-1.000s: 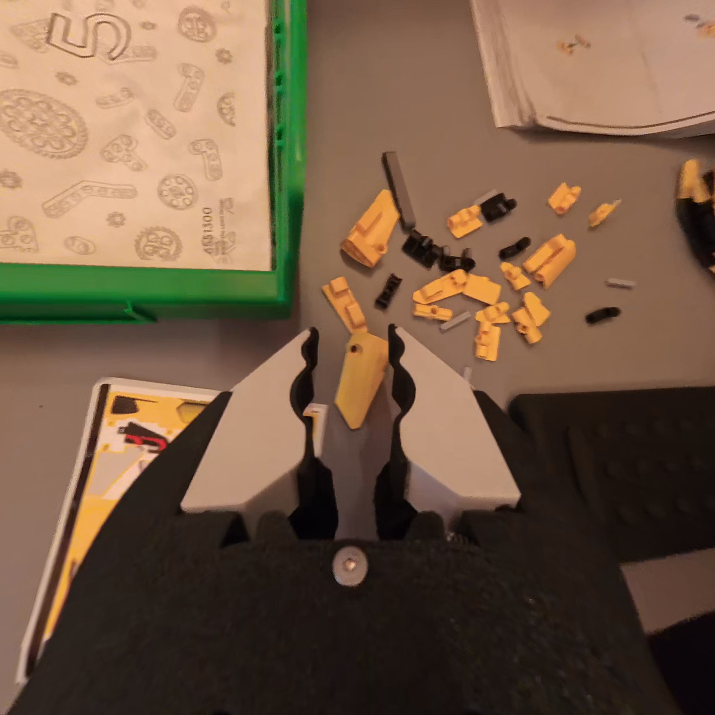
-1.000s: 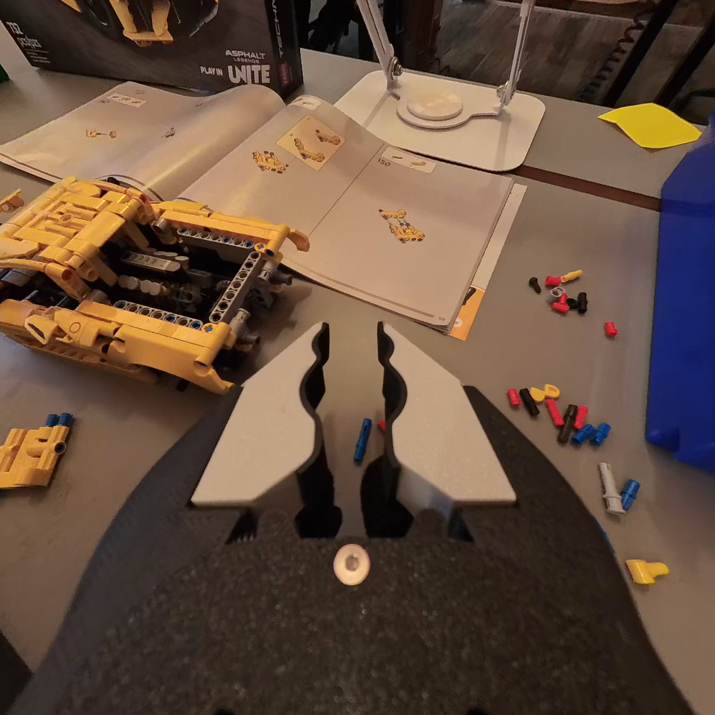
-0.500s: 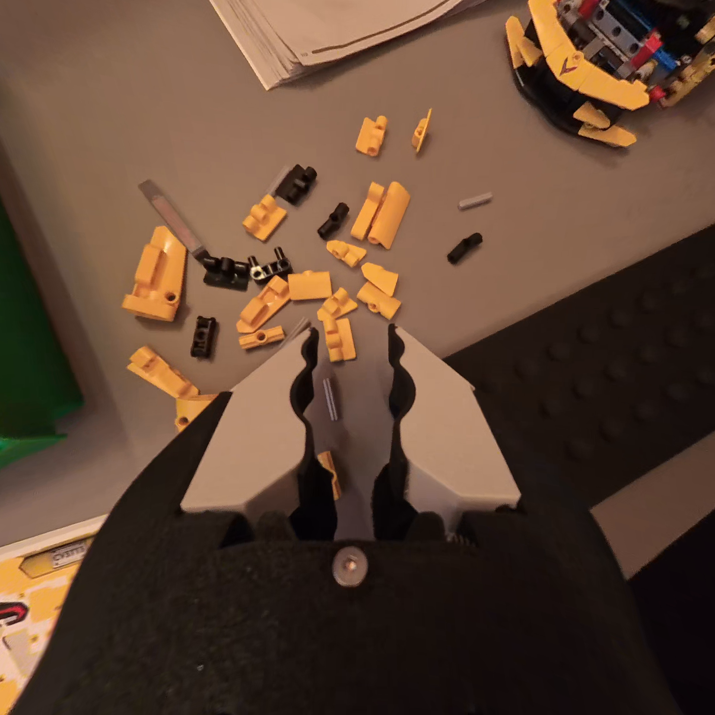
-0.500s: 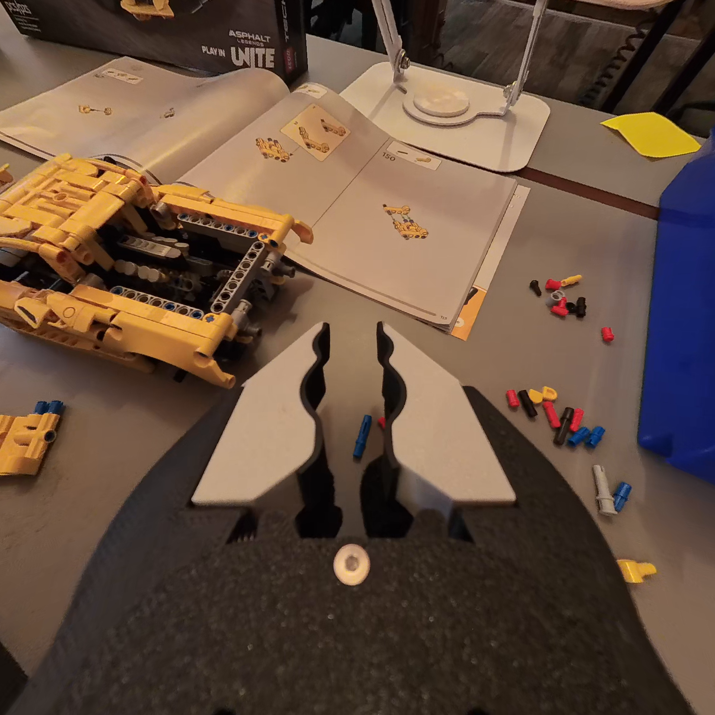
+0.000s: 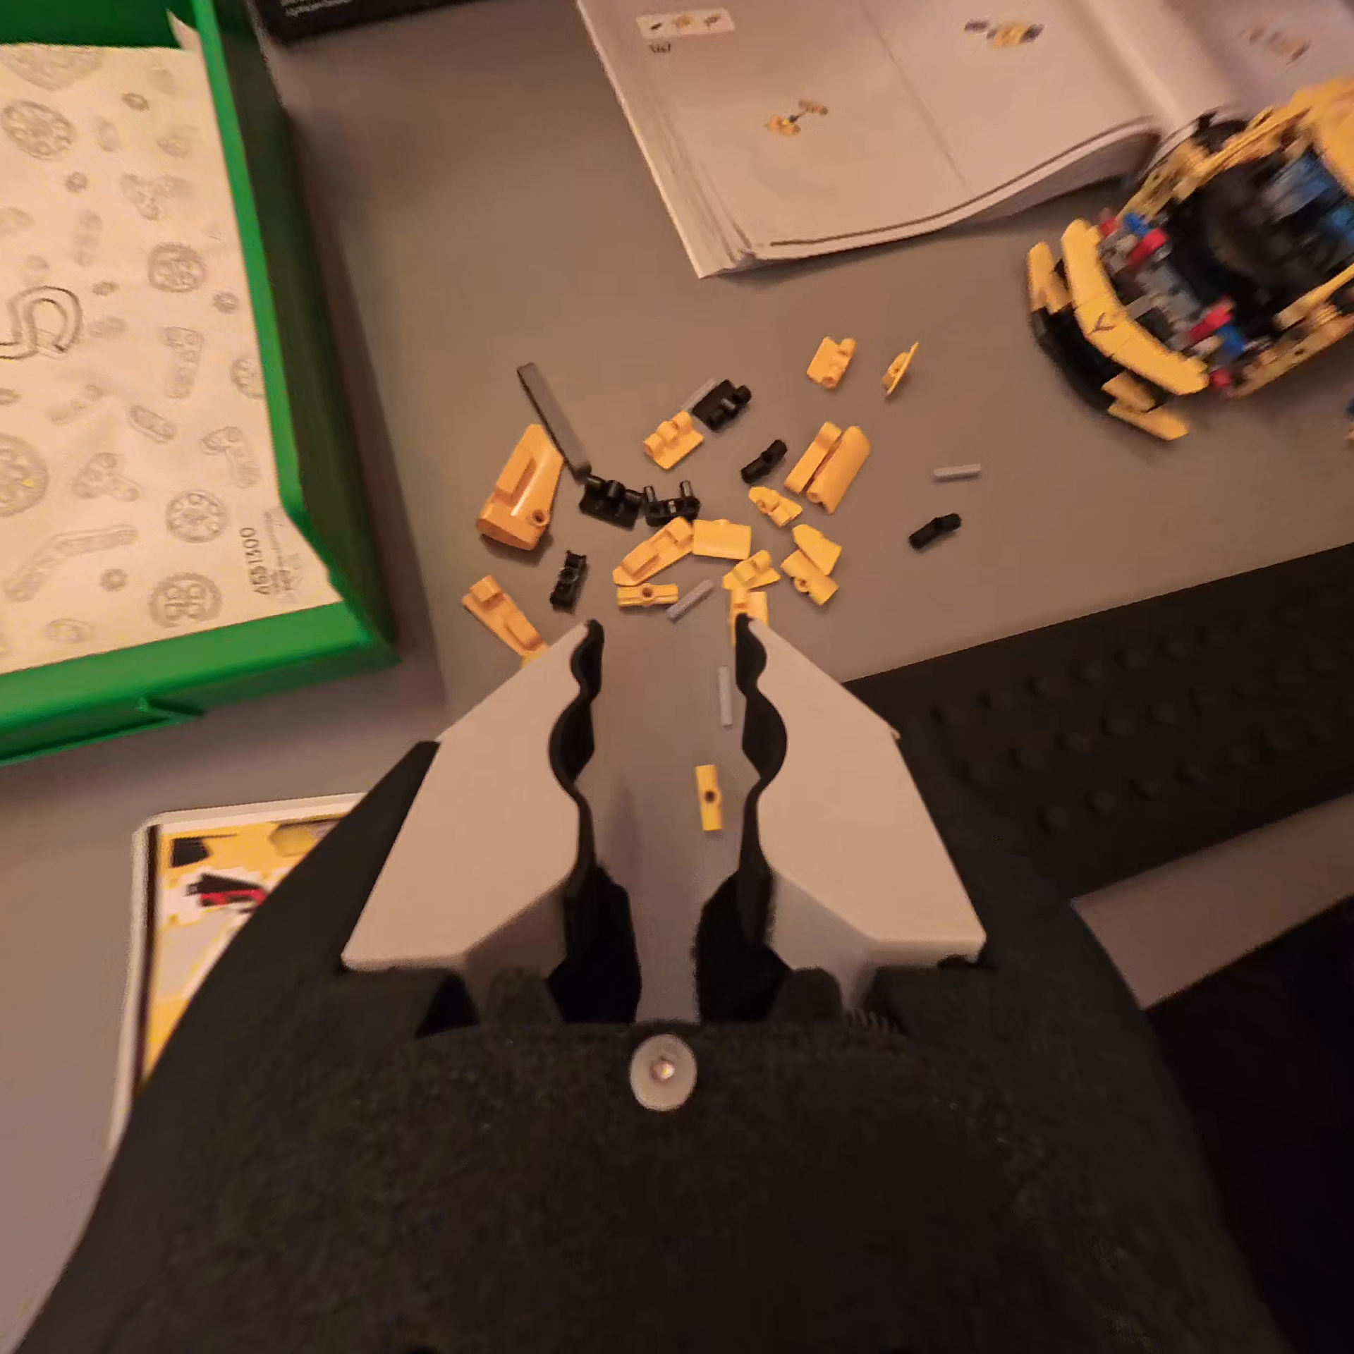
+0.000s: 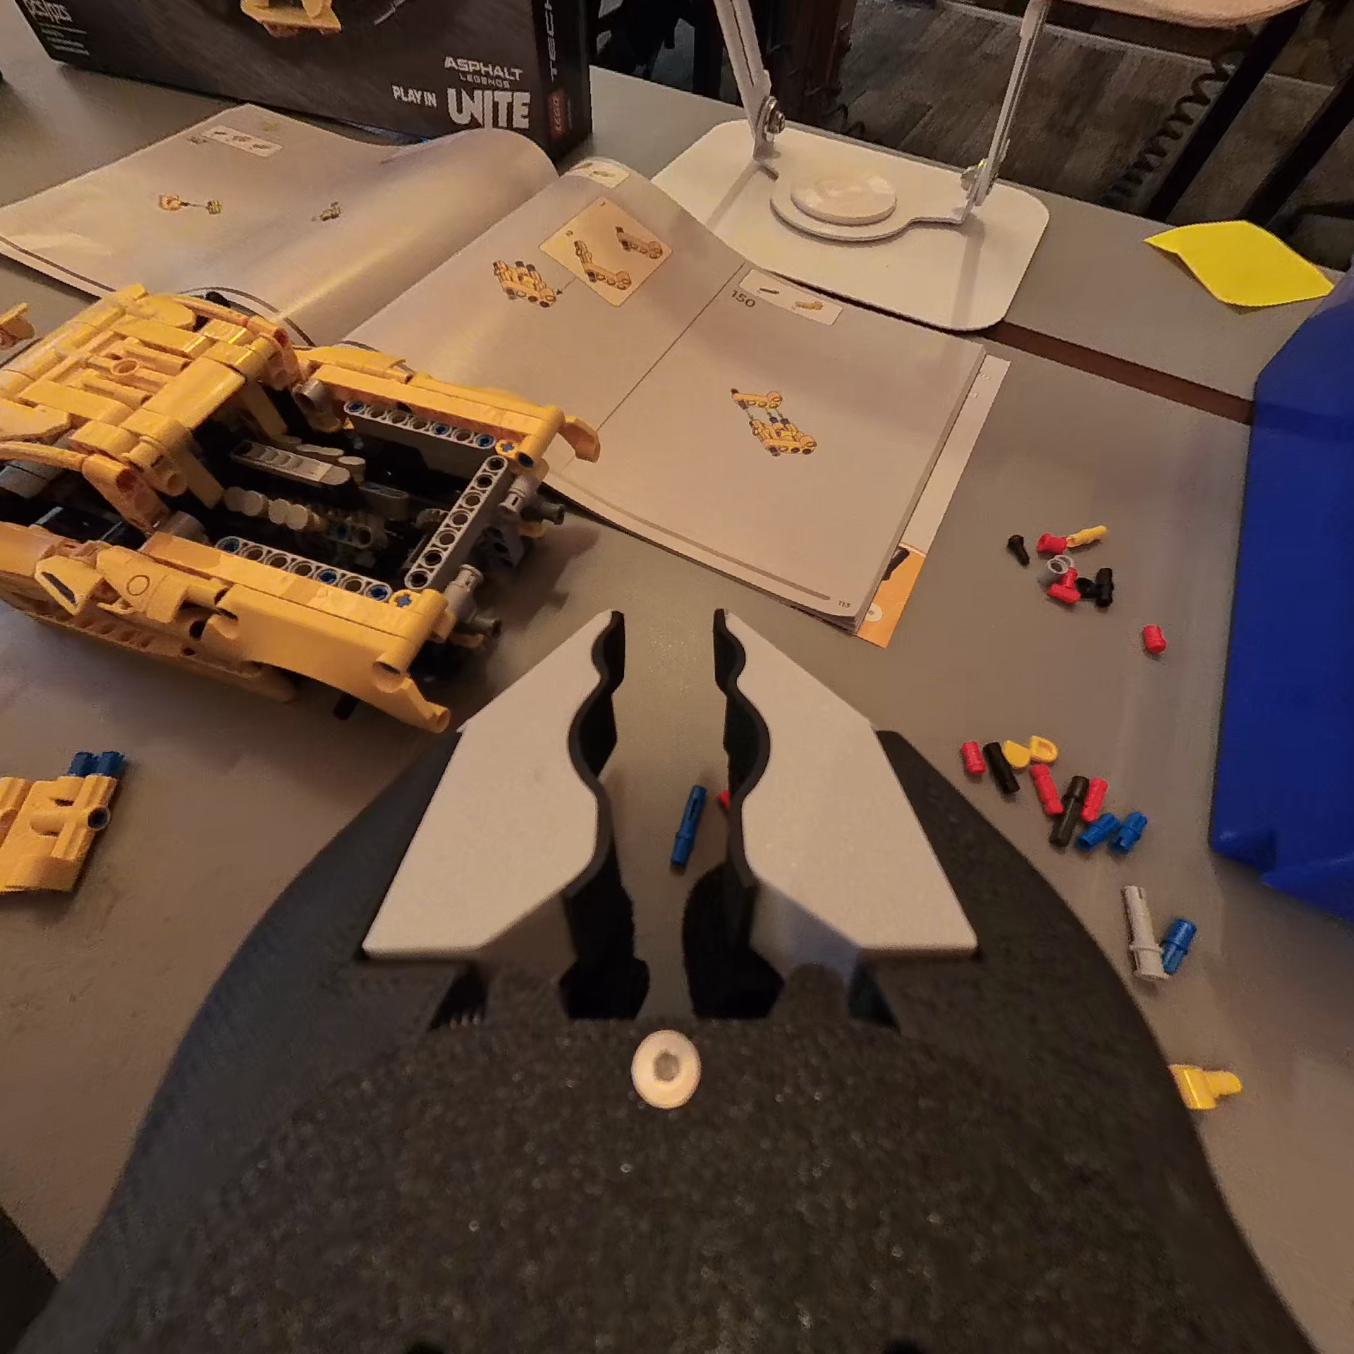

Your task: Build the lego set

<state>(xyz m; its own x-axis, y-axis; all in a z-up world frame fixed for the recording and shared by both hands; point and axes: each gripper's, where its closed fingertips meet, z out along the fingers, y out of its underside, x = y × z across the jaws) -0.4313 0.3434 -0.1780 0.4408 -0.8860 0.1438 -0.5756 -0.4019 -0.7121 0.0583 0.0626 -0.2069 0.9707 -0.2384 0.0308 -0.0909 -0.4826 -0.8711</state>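
Observation:
A half-built yellow lego car (image 6: 242,505) sits on the grey table, left of my right gripper (image 6: 668,623); it also shows in the left wrist view (image 5: 1201,293) at the upper right. My left gripper (image 5: 667,630) is open and empty above a scatter of yellow and black pieces (image 5: 689,498). A small yellow piece (image 5: 708,797) and a grey pin (image 5: 725,696) lie on the table between its fingers. My right gripper is open and empty, with a blue pin (image 6: 687,826) on the table between its fingers.
An open instruction booklet (image 6: 696,410) lies behind the car. A green tray (image 5: 308,439) holding a printed paper bag stands left. A black studded mat (image 5: 1099,718), a blue bin (image 6: 1297,623), loose coloured pins (image 6: 1055,791), a small yellow subassembly (image 6: 51,820), a white stand (image 6: 864,220). Spacing between my two grippers at the tips: around 55 centimetres.
My left gripper has swung about over the loose pieces, first right, then back left and away; the yellow wedge between its fingers a second ago is out of sight. My right gripper has crept slightly forward.

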